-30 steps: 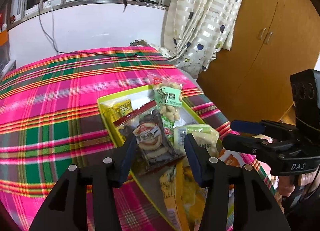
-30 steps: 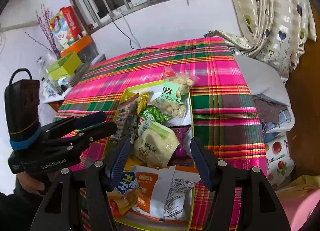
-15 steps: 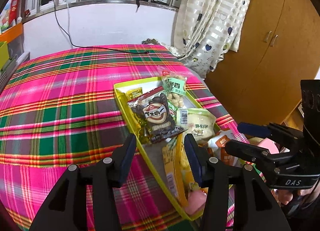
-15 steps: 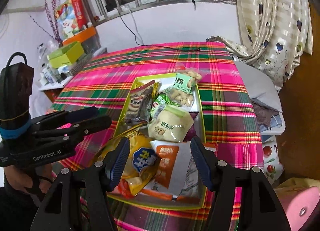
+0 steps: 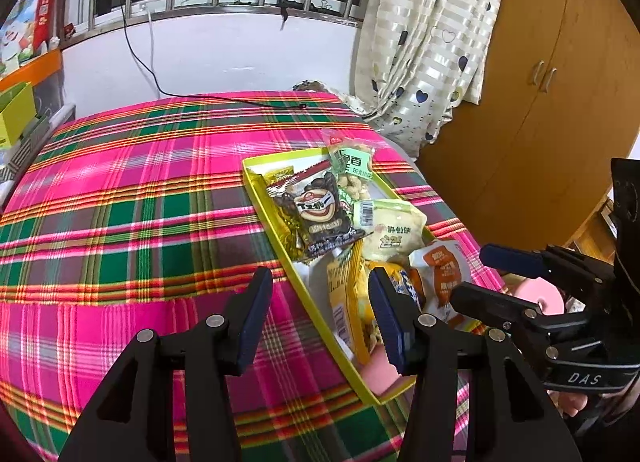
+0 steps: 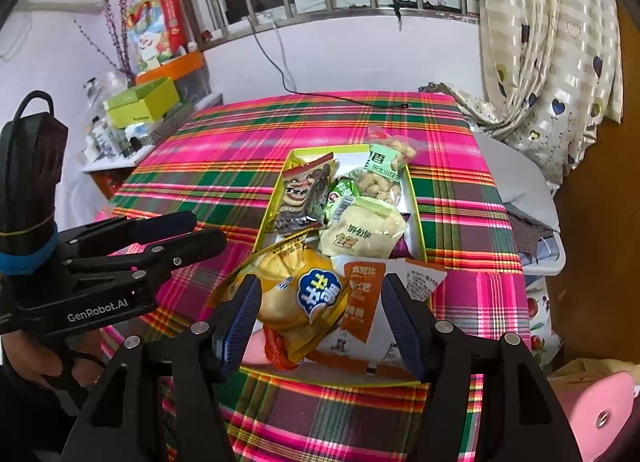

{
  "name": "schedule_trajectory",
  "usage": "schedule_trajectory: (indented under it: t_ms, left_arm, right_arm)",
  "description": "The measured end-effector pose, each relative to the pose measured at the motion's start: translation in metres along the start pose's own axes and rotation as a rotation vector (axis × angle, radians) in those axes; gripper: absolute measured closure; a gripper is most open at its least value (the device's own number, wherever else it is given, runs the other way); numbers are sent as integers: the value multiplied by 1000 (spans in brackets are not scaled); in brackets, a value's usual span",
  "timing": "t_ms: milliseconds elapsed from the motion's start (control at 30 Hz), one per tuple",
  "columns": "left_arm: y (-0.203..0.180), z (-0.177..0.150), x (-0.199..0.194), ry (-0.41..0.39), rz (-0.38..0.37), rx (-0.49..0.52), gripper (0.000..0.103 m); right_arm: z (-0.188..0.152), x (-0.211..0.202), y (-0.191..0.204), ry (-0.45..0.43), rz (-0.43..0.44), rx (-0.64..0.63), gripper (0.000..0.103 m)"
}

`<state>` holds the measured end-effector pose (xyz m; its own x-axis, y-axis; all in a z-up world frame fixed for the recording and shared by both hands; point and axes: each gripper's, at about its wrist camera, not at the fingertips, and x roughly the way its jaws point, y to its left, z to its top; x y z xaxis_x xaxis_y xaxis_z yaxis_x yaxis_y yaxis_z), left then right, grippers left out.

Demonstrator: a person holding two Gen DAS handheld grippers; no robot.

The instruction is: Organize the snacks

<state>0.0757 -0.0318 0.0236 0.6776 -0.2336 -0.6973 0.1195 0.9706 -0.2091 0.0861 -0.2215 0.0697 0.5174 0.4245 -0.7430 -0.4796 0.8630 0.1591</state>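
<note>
The snack packets are lying heaped in the yellow tray (image 6: 416, 218) on the plaid surface (image 5: 132, 198); they are looking light, crinkly and slippery, so pinching a sealed edge is likely safest. The left claw (image 5: 316, 314) and right claw (image 6: 320, 318) are both standing wide apart, holding nothing. The chip bag (image 6: 304, 294) is probably fragile inside.

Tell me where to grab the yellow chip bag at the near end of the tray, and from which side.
Grip the yellow chip bag across its puffed middle, coming down from above with the right gripper, whose open fingers already straddle it. It lies on top of the pile in the yellow tray, tilted over the near left wall. The orange-and-white packet beside it crowds the right edge, so a side approach looks awkward.
</note>
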Motion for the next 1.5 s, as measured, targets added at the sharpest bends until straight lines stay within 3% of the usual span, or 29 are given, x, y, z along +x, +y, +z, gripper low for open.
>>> schedule_trajectory:
  t_ms: [900, 1500]
  left_arm:
    - [-13, -36, -14, 43, 64, 20, 52]
    - [-15, -39, -3, 72, 55, 12, 52]
  right_arm:
    - [-35, -11, 11, 24, -31, 1, 42]
    - [-36, 7, 2, 78, -32, 19, 42]
